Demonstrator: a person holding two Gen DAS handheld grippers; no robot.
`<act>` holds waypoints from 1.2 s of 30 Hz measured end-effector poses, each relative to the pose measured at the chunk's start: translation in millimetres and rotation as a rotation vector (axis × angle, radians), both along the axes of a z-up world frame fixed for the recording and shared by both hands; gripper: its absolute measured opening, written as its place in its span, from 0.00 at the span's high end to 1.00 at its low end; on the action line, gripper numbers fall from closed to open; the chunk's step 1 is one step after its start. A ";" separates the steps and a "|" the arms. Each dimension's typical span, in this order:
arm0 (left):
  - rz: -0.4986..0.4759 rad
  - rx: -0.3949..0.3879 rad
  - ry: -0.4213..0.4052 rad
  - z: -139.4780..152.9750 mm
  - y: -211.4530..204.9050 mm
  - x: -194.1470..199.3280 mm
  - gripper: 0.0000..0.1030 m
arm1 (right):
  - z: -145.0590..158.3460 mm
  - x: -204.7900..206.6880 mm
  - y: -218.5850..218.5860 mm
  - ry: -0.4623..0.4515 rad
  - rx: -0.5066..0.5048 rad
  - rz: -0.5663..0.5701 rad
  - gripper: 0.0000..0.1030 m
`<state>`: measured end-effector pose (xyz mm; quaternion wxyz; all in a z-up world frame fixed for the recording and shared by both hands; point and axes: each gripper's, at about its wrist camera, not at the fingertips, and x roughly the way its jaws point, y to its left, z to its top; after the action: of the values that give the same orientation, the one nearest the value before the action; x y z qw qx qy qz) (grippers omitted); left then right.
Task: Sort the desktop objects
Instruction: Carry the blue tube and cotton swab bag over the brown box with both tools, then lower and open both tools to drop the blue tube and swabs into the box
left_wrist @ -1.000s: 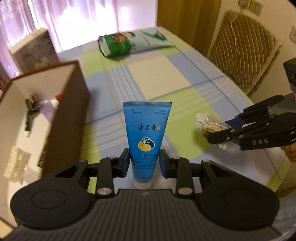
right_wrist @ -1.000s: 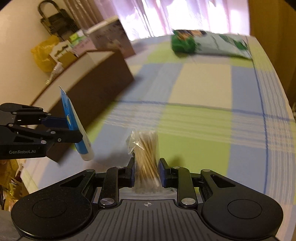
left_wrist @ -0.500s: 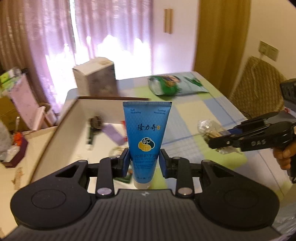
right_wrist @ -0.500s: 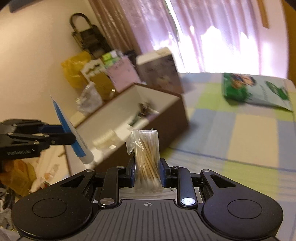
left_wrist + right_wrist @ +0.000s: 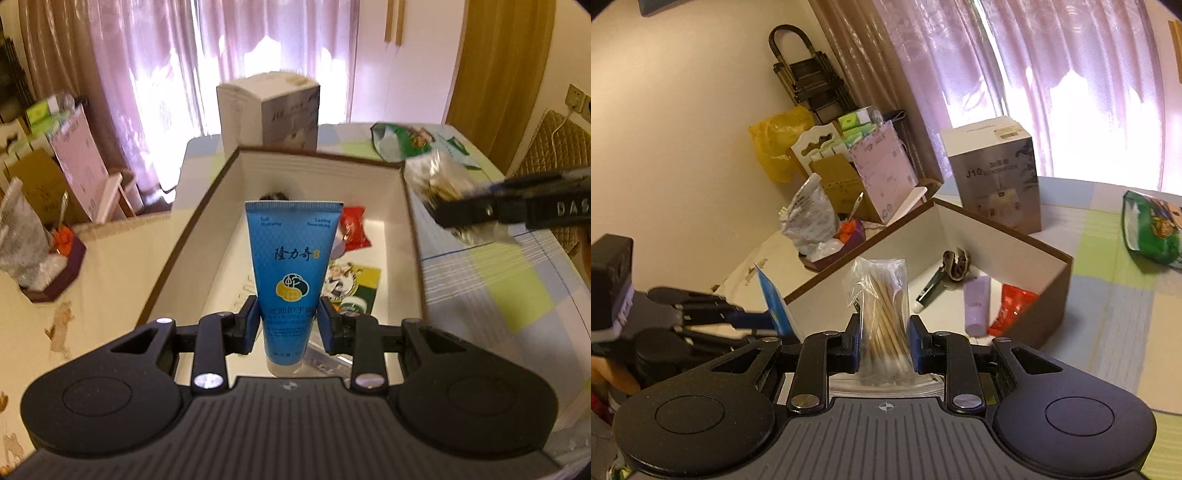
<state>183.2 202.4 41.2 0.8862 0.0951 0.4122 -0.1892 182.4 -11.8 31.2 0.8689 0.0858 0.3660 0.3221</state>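
Hand-cream tube, blue with Chinese lettering, stands upright in the middle of the left wrist frame, cap end down toward the camera and crimped end up, so its long axis runs along the tongs' fingers. The left gripper has its jaws closed on the tube's lower part, one pad touching each side. Directly behind and below the tube lies the open cardboard box, its white floor filling the frame's centre and already holding a red packet, a printed card and other small items. Judged from this view, the tube hangs over the box's near end, so the coming move looks like a straight lowering and release with little sideways travel.

In the right wrist frame the cotton-swab bag also stands upright at centre, swab tips down, pinched between the closed jaws of the right gripper. The box lies ahead of it and slightly right of centre, with a lilac tube and a keyring on its floor. The left gripper appears nearer the box's interior; the right one, at the right edge of the left wrist frame, seems over the box's right wall.
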 end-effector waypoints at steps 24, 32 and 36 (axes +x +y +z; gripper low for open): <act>-0.027 0.097 0.250 -96.4 0.7 76.6 0.69 | -55.2 48.7 34.4 0.115 -0.159 -0.044 0.73; -0.020 0.062 0.256 -93.4 4.8 84.4 0.67 | -71.7 64.5 49.9 0.127 -0.226 -0.011 0.73; -0.019 0.053 0.255 -89.1 5.4 88.2 0.66 | -82.4 74.4 56.9 0.137 -0.261 -0.001 0.73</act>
<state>271.4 207.8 -48.0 0.8219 0.0978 0.5254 -0.1971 256.8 45.1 -51.2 0.8459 -0.0059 0.4629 0.2647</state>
